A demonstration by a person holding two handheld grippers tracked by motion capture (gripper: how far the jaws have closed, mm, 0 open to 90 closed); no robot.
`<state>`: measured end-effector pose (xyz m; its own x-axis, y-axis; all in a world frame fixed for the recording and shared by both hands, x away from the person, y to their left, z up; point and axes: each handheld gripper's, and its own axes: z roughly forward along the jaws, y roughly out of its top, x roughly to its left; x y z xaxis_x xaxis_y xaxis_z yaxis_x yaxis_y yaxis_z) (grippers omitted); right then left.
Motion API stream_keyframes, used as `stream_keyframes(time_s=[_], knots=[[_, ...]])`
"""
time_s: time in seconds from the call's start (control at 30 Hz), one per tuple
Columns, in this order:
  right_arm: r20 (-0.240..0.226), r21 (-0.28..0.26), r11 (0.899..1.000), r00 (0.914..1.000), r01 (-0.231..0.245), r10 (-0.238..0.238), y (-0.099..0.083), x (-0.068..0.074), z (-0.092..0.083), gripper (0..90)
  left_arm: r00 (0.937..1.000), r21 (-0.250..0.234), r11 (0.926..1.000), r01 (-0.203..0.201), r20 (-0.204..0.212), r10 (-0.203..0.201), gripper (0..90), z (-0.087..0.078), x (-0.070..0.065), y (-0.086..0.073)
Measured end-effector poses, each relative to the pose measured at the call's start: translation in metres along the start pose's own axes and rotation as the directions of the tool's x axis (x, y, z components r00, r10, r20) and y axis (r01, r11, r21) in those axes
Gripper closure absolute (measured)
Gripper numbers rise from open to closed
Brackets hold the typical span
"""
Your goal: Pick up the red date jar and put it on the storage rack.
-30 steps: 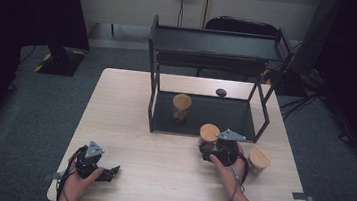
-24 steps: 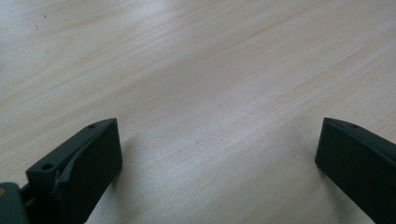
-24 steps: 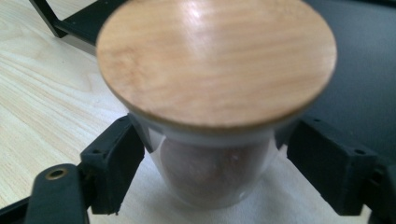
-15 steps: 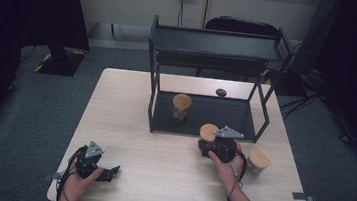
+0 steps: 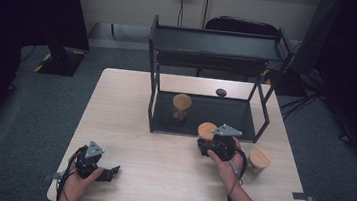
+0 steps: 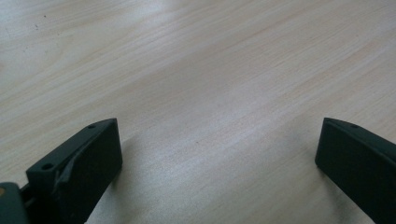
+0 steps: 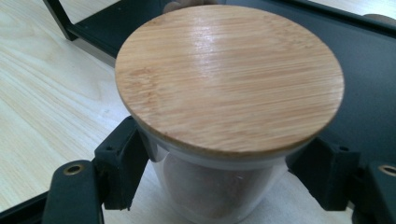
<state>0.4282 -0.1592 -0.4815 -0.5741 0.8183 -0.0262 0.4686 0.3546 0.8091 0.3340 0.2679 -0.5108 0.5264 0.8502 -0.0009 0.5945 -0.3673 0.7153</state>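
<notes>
Right gripper (image 7: 219, 186): jaws have just been closing and now clamp the glass jar (image 7: 219, 200) below its bamboo lid (image 7: 229, 77), low enough that the lid stays free. Jar stands at the front edge of the black rack (image 5: 212, 49), probably bound for its lower shelf (image 5: 225, 118); a second jar (image 5: 182, 106) sits left there, open room to its right. Left gripper (image 6: 215, 154): jaws wide apart, holding nothing, over bare table (image 6: 196, 70).

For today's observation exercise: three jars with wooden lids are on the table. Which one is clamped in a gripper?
The jar at the rack's front edge, between the right gripper's jaws. One jar stands inside the rack; another stands free near the table's right edge.
</notes>
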Motion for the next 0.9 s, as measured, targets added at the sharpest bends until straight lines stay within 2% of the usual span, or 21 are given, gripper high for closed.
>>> stream_keyframes(time_s=[0.5, 0.9], knots=[[-0.021, -0.001, 1.0, 0.9997, -0.01, 0.01, 0.014, -0.005, -0.004, 25.3, 1.0, 0.0, 1.0, 0.0, 0.0, 0.0, 0.2, 0.0, 0.0, 0.0], [-0.014, -0.025, 1.0, 0.9999, 0.005, -0.006, 0.028, -0.005, -0.006, 25.3, 1.0, 0.0, 1.0, 0.0, 0.0, 0.0, 0.2, 0.0, 0.0, 0.0]])
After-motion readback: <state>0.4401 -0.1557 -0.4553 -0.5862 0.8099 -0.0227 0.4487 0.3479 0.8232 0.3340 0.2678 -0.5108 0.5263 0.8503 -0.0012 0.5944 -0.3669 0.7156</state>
